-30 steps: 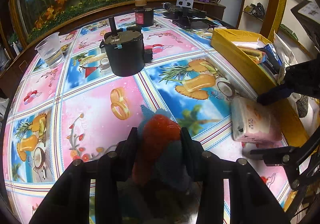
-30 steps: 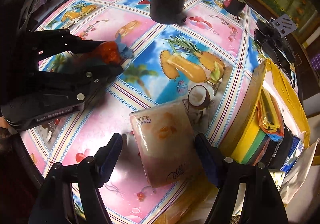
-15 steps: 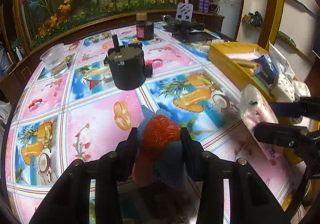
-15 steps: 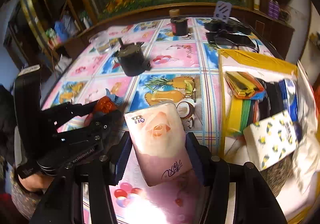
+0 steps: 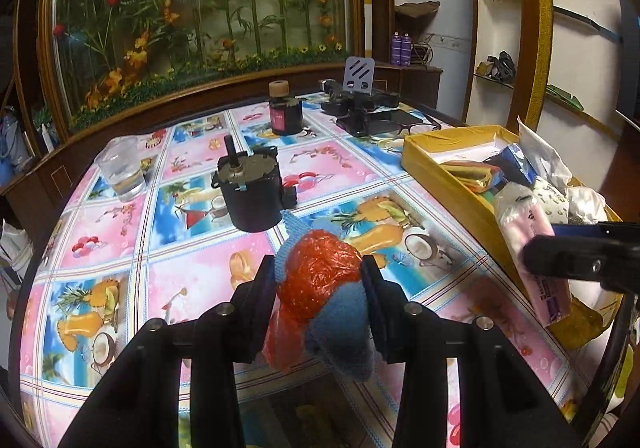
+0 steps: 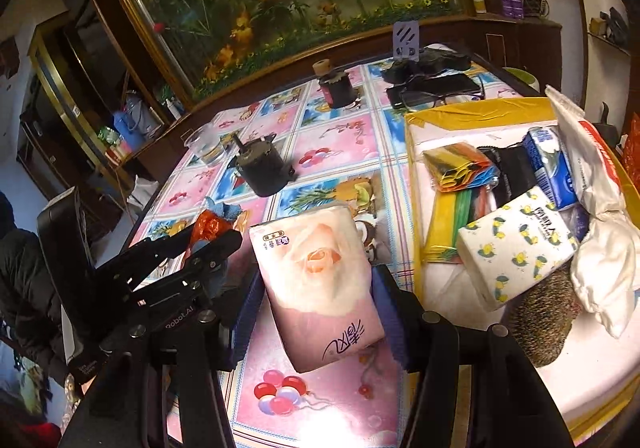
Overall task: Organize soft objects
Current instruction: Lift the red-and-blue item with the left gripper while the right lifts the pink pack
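My left gripper (image 5: 318, 280) is shut on a blue knitted toy wrapped in red plastic (image 5: 320, 284) and holds it above the table. In the right wrist view the same toy (image 6: 212, 224) shows between the left gripper's fingers. My right gripper (image 6: 316, 280) is shut on a pink tissue pack (image 6: 320, 280), raised off the table just left of the yellow box (image 6: 412, 151). The pack also shows at the right of the left wrist view (image 5: 532, 248). The yellow box (image 5: 440, 167) holds several soft packs, among them a lemon-print tissue pack (image 6: 520, 244).
A black motor (image 5: 250, 191) stands mid-table, a glass of water (image 5: 120, 171) at the far left, a dark jar with a cork lid (image 5: 285, 111) behind. Glasses and a phone (image 6: 436, 87) lie at the back right. A white bag (image 6: 600, 232) lies over the box's right side.
Both grippers have risen off the table with their loads. The right gripper closed on the tissue pack, lifted it and carried it toward the yellow box.
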### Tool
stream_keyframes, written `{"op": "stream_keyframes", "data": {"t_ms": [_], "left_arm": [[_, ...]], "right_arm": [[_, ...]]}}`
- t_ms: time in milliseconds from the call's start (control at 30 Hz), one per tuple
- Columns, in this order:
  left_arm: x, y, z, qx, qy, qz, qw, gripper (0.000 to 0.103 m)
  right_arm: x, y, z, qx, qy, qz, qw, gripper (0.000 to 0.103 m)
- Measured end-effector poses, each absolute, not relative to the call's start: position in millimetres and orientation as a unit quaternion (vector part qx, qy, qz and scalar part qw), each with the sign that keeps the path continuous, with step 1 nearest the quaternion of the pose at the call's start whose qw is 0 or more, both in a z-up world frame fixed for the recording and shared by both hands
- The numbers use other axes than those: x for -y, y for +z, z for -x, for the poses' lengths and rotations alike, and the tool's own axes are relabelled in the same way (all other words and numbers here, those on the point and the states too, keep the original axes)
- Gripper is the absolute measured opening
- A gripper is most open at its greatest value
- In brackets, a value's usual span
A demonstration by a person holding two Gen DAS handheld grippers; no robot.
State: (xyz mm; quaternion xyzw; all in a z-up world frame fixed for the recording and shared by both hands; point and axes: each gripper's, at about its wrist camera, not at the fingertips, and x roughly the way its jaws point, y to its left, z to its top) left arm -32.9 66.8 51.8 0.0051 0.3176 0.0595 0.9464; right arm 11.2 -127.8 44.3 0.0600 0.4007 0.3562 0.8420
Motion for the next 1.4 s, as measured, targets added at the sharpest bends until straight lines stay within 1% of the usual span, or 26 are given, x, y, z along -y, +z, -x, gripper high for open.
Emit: {"op": "stream_keyframes", "data": {"t_ms": [300,600,700,900,1000,1133,1300,1400], "left_arm": [[-37,56,28,-0.295,0.054,-0.024,0.954,0.04],[6,69,27,-0.254,-0.005,0.003,0.967,0.04],[19,70,23,-0.258,-0.063,0.043,0.963,0.04],[45,61,3,-0.289,-0.095,0.043,0.952,0.04],[37,63,7,-0.284,-0.092,0.059,0.952,0.04],[5,64,9,-0.293,-0.066,0.098,0.949,0.04],[-43,68,16,-0.287,-0.004,0.111,0.951,0.04],[-67,68,23,-0.281,0.026,0.121,0.952,0.04]], "right_arm": [[156,46,-16,-0.391,0.343,-0.085,0.85,0.059],[210,67,-21,-0.348,0.299,-0.129,0.879,0.059],[236,71,-26,-0.337,0.27,-0.144,0.89,0.059],[262,71,-29,-0.338,0.249,-0.157,0.894,0.059],[255,71,-27,-0.346,0.26,-0.147,0.889,0.059],[229,73,-22,-0.359,0.281,-0.121,0.882,0.059],[187,74,-11,-0.371,0.308,-0.068,0.873,0.059],[153,67,-8,-0.395,0.316,-0.014,0.862,0.059]]}}
